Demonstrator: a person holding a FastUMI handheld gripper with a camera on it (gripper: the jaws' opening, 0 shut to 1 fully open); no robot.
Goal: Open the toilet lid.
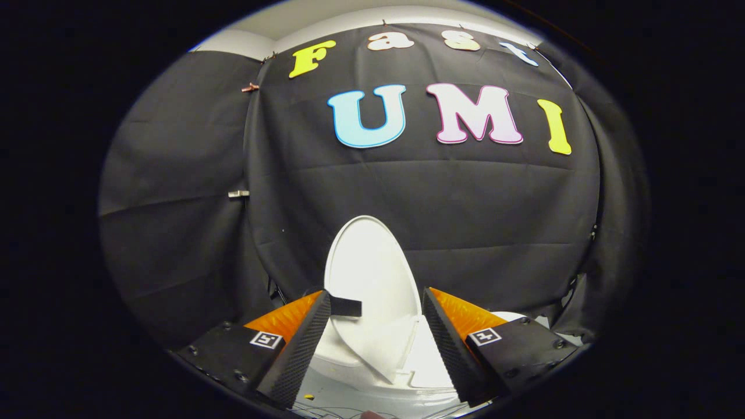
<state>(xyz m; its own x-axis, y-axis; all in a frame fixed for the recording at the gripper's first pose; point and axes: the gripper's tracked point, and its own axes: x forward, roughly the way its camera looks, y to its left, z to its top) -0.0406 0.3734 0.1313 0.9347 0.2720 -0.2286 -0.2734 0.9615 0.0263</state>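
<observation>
Toilet point(430, 372) first, since it carries everything: glossy white ceramic, its top rim running under and between my fingers. Standing up off the back of that rim is the toilet lid point(372, 273), a white oval, raised nearly upright and leaning back toward the booth wall, so it looks pretty much open already. I'd guess it's thin, stiff plastic, light, slick, and happy to swing on its hinge or drop back if nudged. Best hold looks like the black tab point(344, 306) on its left edge, just by my left fingertip; pushing the bare face would slip. My gripper point(375, 308) is spread wide with the lid's lower half between the fingers, neither one clamped on anything.
</observation>
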